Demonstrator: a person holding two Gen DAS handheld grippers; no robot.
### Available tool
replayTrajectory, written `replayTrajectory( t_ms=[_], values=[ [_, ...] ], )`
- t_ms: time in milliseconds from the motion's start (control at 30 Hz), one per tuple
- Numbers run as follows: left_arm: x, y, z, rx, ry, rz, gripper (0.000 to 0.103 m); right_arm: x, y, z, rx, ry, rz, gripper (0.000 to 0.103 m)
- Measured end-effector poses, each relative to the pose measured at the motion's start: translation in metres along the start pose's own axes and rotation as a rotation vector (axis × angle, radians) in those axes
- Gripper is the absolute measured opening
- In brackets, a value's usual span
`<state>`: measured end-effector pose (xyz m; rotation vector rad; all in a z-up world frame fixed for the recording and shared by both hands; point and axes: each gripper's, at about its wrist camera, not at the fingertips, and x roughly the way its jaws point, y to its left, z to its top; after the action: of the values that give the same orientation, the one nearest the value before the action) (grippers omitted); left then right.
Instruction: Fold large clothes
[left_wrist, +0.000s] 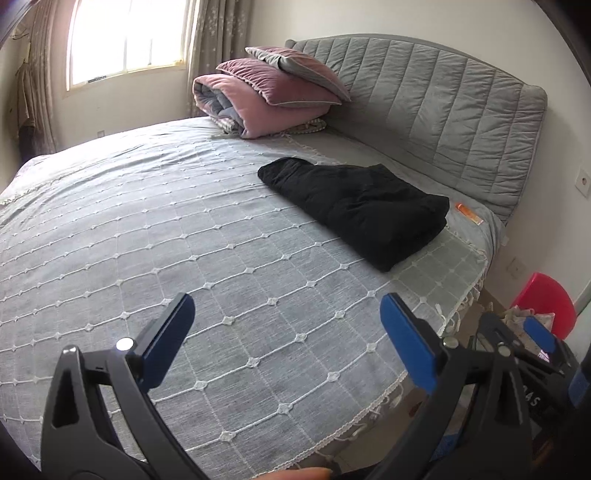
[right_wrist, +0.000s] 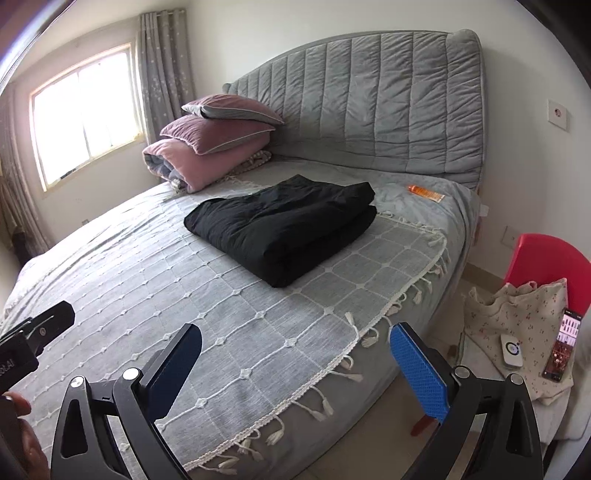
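A black garment (left_wrist: 358, 205) lies folded into a thick rectangle on the grey bedspread (left_wrist: 166, 229), near the headboard side; it also shows in the right wrist view (right_wrist: 284, 227). My left gripper (left_wrist: 288, 332) is open and empty, held above the bed's near part, well short of the garment. My right gripper (right_wrist: 295, 358) is open and empty over the bed's fringed edge, also short of the garment. The right gripper shows at the lower right of the left wrist view (left_wrist: 532, 343), and the left one at the left edge of the right wrist view (right_wrist: 40, 328).
Pink and grey pillows (left_wrist: 273, 85) are stacked on a rolled quilt by the grey padded headboard (left_wrist: 443, 107). An orange tube (right_wrist: 426, 192) lies near the headboard. Beside the bed stand a red chair (right_wrist: 546, 266), floral cloth (right_wrist: 517, 321) and a phone (right_wrist: 563, 345).
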<state>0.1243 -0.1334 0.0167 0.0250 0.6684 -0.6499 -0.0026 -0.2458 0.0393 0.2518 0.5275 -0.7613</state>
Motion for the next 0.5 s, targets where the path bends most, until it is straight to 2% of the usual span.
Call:
replayTrajectory(
  t_ms=[500],
  values=[
    [-0.002, -0.012, -0.002, 0.017, 0.005, -0.006, 0.100, -0.001, -0.003, -0.001, 0.016, -0.019, -0.041, 0.103]
  ],
)
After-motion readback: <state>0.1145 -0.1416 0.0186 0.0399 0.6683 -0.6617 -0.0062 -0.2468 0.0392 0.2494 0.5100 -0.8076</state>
